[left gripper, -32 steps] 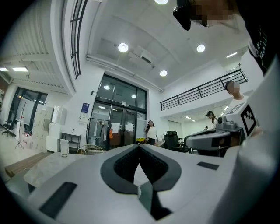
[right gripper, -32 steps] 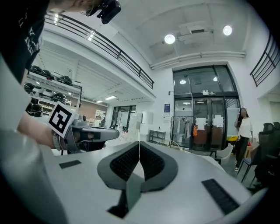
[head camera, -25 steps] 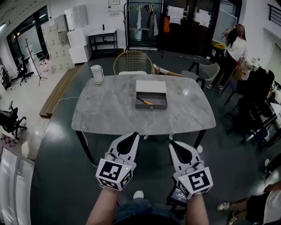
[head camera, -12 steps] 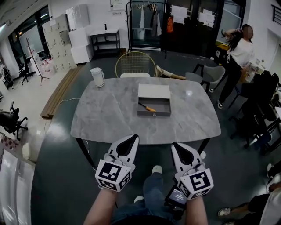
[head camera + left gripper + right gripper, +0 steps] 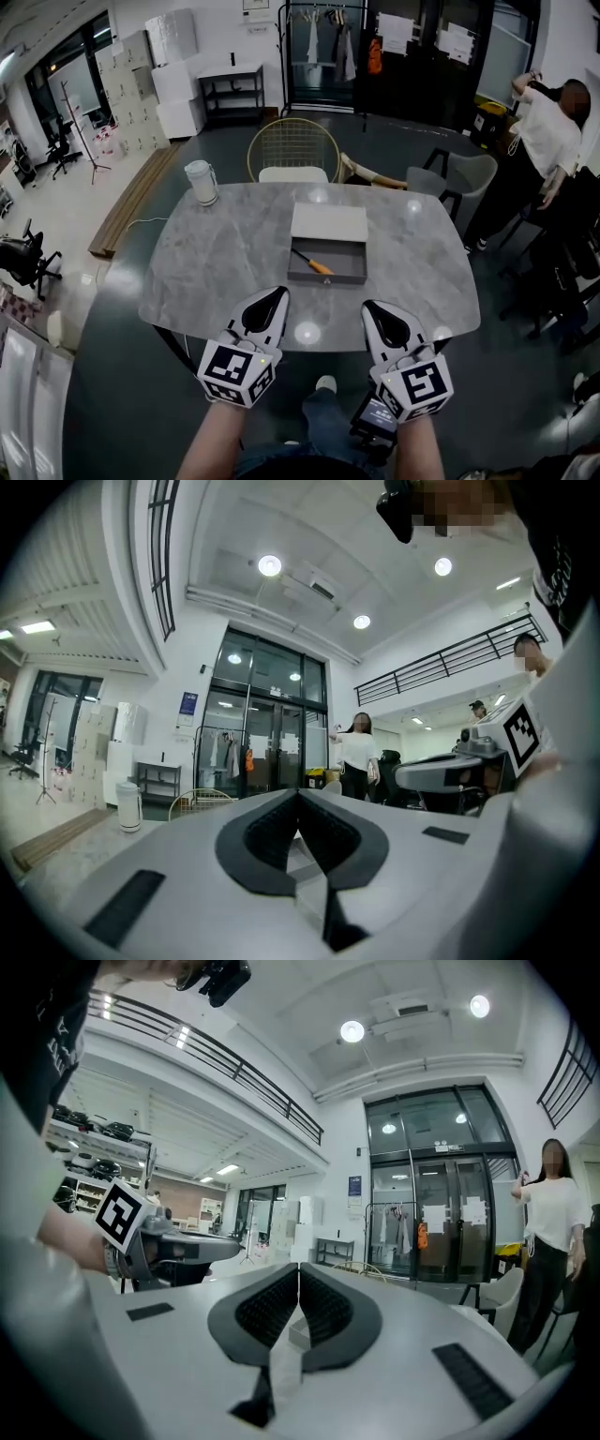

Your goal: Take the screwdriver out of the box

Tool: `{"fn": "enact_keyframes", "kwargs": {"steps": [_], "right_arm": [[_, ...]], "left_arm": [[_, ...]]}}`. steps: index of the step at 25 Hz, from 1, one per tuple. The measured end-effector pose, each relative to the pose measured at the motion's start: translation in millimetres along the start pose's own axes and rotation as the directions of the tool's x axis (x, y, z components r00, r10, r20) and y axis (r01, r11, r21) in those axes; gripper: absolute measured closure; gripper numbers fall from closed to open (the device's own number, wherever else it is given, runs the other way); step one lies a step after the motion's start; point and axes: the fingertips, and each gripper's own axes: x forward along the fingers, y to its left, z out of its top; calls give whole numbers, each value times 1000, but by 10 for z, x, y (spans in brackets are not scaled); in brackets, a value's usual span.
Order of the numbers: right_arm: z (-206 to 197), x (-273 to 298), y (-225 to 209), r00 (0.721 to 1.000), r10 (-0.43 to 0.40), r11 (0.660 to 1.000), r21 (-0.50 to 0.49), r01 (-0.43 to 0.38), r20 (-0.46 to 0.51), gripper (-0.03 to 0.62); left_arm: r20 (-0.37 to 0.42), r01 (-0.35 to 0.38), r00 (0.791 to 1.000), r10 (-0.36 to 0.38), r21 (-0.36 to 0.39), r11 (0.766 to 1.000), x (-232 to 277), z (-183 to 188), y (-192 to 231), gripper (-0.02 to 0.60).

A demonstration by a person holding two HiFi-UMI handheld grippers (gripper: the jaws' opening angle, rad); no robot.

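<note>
A grey, marble-patterned table with rounded corners fills the middle of the head view, and a shallow grey rectangular box sits open on it, slightly right of centre and toward the far half. A flat white lid lies just beyond the box, touching its far edge. The task's thing, a screwdriver with an orange handle and a dark shaft, lies inside the box on its floor, slanted, with the handle toward the near right and the shaft pointing to the far left. A white plastic jug stands upright at the far left corner of the table, and a gold wire chair with a pale seat is at the far edge. A person in a white top stands well off to the far right. The white left gripper and the white right gripper are side by side over the near edge of the table, pointing level toward the box and well apart from it, each with its black-and-white marker cube nearest the wearer. In the left gripper view the left gripper has its dark ribbed pads pressed together at the tips, gripping nothing; in the right gripper view the right gripper is closed the same way, pads meeting on themselves
</note>
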Motion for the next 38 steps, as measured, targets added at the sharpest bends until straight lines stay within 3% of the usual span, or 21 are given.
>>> {"fn": "enact_keyframes", "kwargs": {"steps": [16, 25, 33, 38], "right_arm": [[-148, 1220, -932, 992, 121, 993, 10, -121, -38, 568], [-343, 1621, -1094, 976, 179, 982, 79, -170, -122, 568], [-712, 2049, -910, 924, 276, 957, 170, -237, -263, 566], [-999, 2293, -794, 873, 319, 945, 198, -262, -369, 556]], "left_arm": [[-22, -128, 992, 128, -25, 991, 1217, -71, 721, 569], [-79, -177, 982, 173, -49, 983, 1406, -237, 966, 569], [-138, -189, 974, 179, -68, 980, 1486, -410, 1357, 569], [-167, -187, 971, 171, -83, 979, 1528, -516, 1591, 569]]}}
